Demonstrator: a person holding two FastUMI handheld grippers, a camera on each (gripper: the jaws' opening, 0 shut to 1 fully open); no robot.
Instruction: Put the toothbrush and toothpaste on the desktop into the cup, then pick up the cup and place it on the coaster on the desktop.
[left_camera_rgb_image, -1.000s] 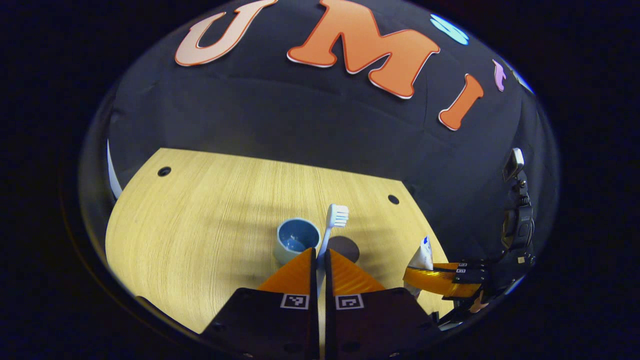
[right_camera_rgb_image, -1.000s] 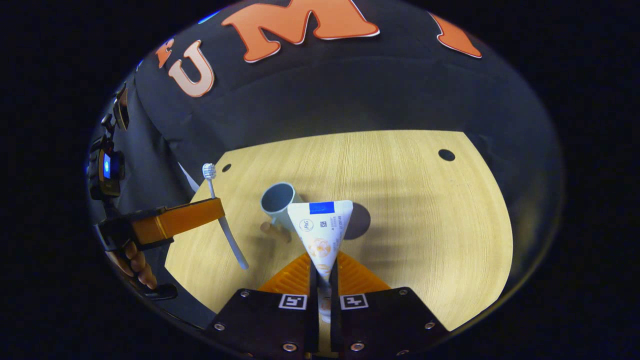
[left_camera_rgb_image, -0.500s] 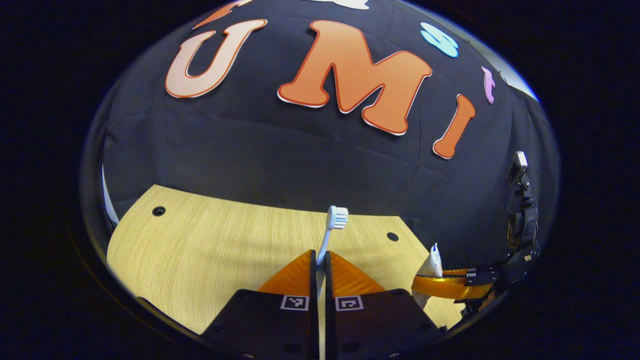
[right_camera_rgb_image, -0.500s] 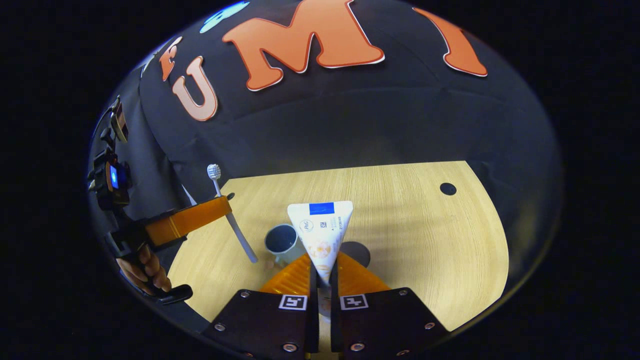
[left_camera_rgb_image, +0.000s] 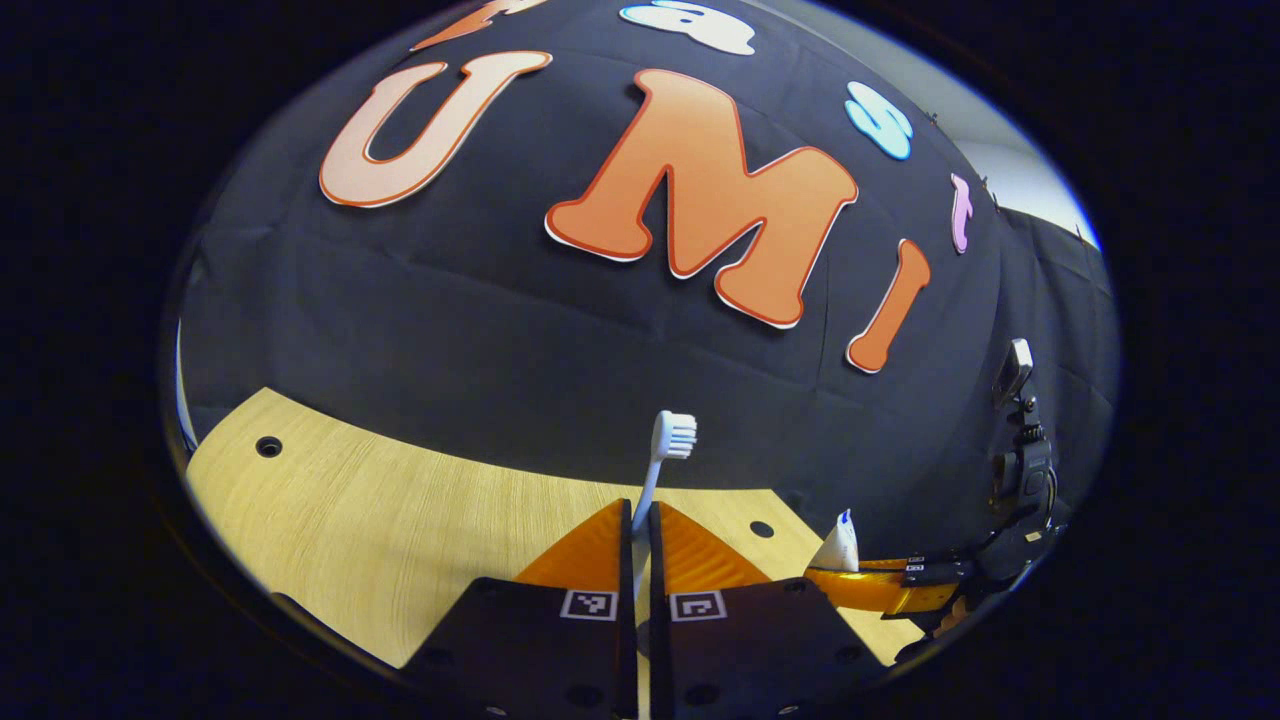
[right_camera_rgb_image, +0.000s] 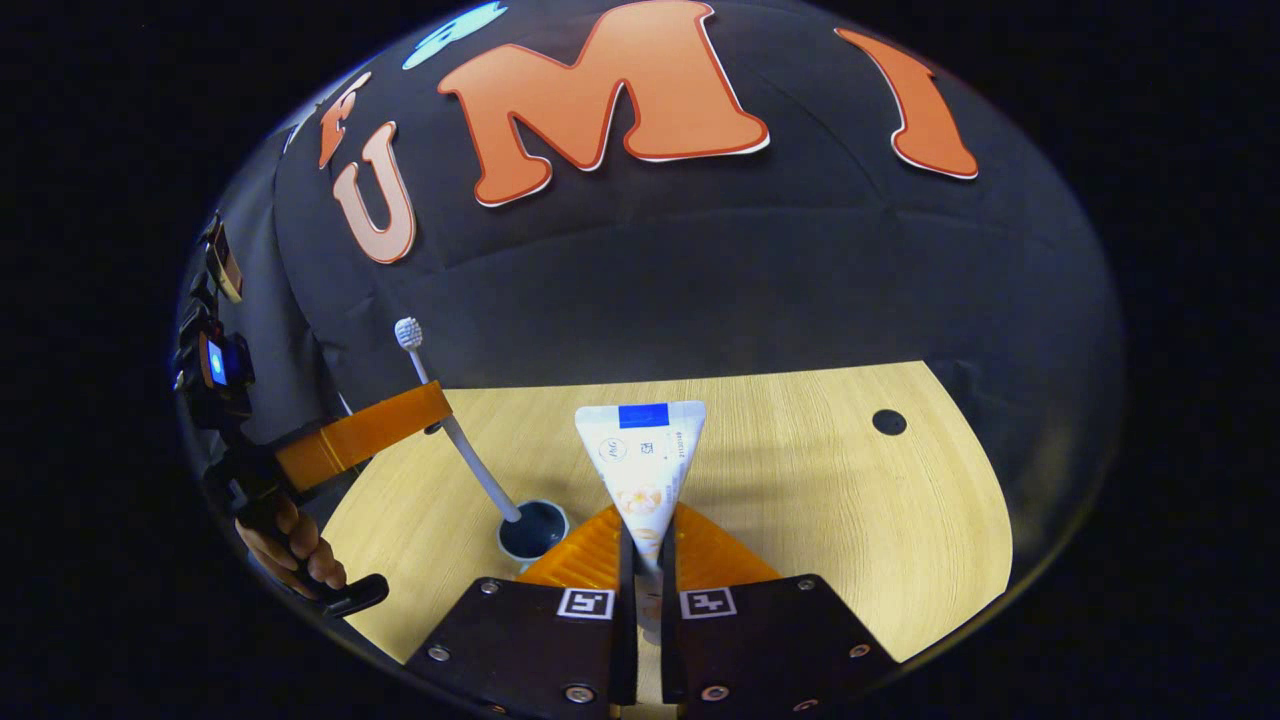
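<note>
Toothbrush (right_camera_rgb_image: 455, 440) is clamped mid-handle in the left claw (right_camera_rgb_image: 432, 408), head up and tilted; in the right gripper view its lower end reaches the mouth of the cup (right_camera_rgb_image: 533, 528), though whether the tip is inside or just above the rim cannot be told. In the left gripper view the brush (left_camera_rgb_image: 668, 447) rises upright from between that claw's (left_camera_rgb_image: 640, 512) closed tips. Toothpaste (right_camera_rgb_image: 642, 465) is pinched in the right claw (right_camera_rgb_image: 645, 540) at its narrow lower part, the wide crimped end uppermost, held above the bench (right_camera_rgb_image: 820, 480) just beside the cup. The cup stands on the bench toward the near edge; the coaster cannot be made out.

The brush is judged light, stiff and smooth, so a mid-handle grip suits it, but it may pivot between the tips. The tube is judged soft and light; a firm squeeze could dent it or press paste out, and it is best taken near the stiffer end. The cup looks rigid and possibly breakable; a grip over its rim would seem safest.
</note>
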